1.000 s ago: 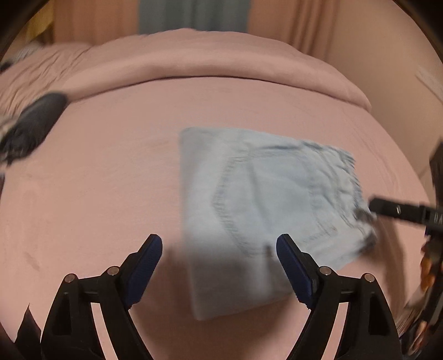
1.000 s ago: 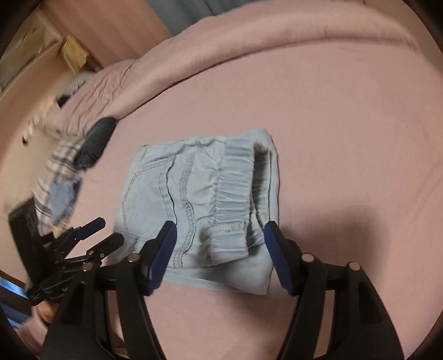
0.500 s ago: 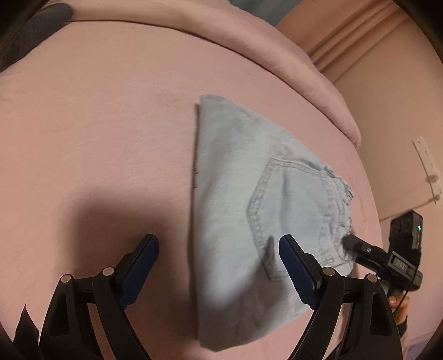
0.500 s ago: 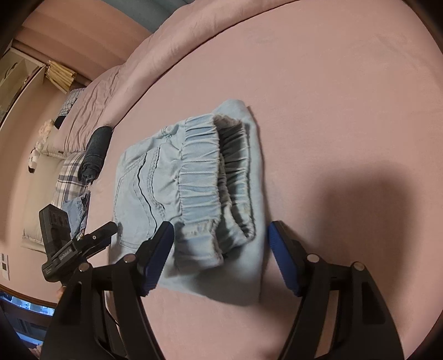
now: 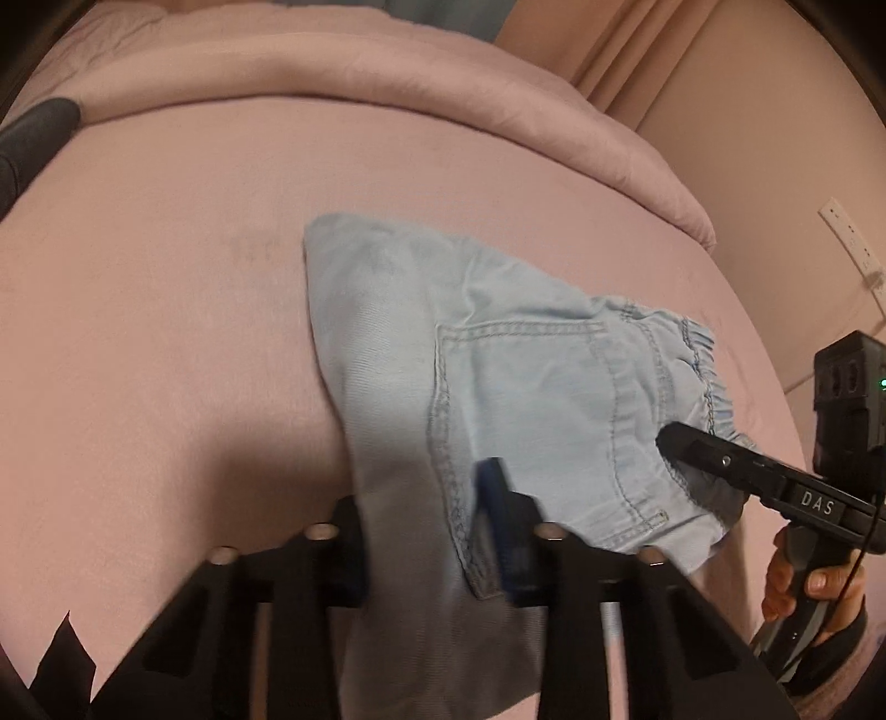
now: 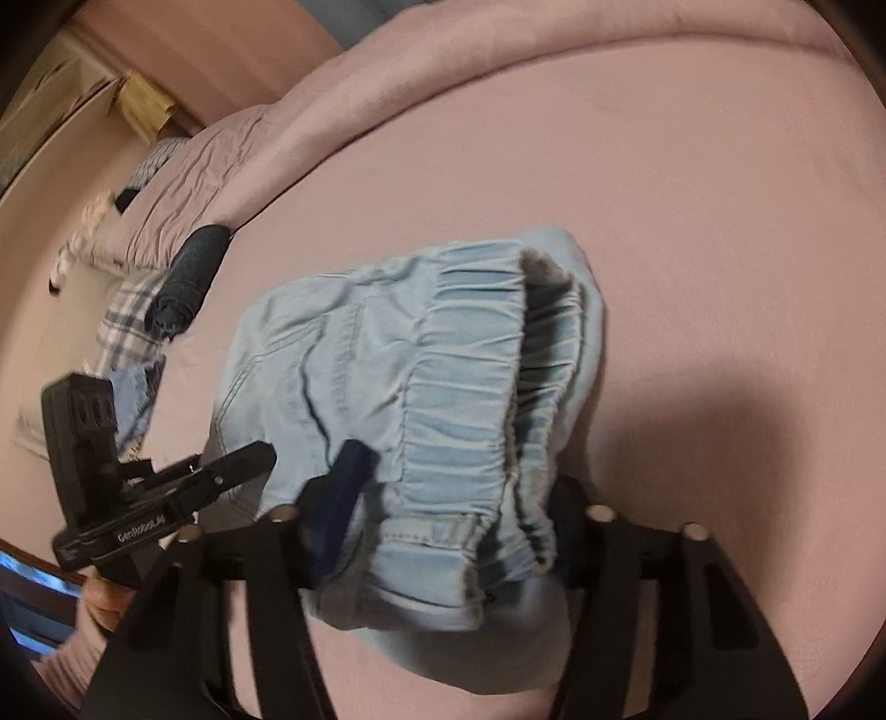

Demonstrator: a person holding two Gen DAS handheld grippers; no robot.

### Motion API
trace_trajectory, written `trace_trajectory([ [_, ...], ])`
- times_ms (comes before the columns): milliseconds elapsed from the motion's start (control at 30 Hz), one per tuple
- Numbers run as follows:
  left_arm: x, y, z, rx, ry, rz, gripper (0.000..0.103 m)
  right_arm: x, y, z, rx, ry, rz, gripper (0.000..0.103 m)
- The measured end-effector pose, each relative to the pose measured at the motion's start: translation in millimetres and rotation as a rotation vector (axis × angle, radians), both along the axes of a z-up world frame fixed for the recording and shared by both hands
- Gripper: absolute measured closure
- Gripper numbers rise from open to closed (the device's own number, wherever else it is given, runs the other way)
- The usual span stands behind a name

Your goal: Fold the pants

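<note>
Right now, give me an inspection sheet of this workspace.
Surface: pink bed sheet, bare around the job.
Job's things: folded light-blue pants; elastic waistband faces the right tool.
Clutter: dark rolled garment and plaid cloth at the bed's edge.
Grippers: left tool and right tool each shut on the pants.
Cables: thin black lead by the right tool.
Surroundings: curtain, wall outlet.
</note>
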State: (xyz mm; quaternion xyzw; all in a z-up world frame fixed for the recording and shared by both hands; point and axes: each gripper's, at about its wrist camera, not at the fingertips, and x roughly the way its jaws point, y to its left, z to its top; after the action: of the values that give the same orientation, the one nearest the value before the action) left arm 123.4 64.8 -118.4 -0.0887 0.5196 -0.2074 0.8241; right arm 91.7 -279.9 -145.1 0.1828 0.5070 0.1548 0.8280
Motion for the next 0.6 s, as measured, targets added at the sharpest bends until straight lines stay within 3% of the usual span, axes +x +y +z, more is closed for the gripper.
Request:
trace_trajectory([
  [167,-6,3,15,0.003,-0.064,0.006,0.093,-2,14,24,-0.080,-0.111,0.024,0.065],
  [400,-2,16,49,0.052,-0.169,0.031,0.093,11,57,71,-0.165,-0.287,0.118,0.066],
  [600,13,45,66,0.084,-0.206,0.071,0.093,31,88,85,-0.158,-0.355,0.146,0.066],
])
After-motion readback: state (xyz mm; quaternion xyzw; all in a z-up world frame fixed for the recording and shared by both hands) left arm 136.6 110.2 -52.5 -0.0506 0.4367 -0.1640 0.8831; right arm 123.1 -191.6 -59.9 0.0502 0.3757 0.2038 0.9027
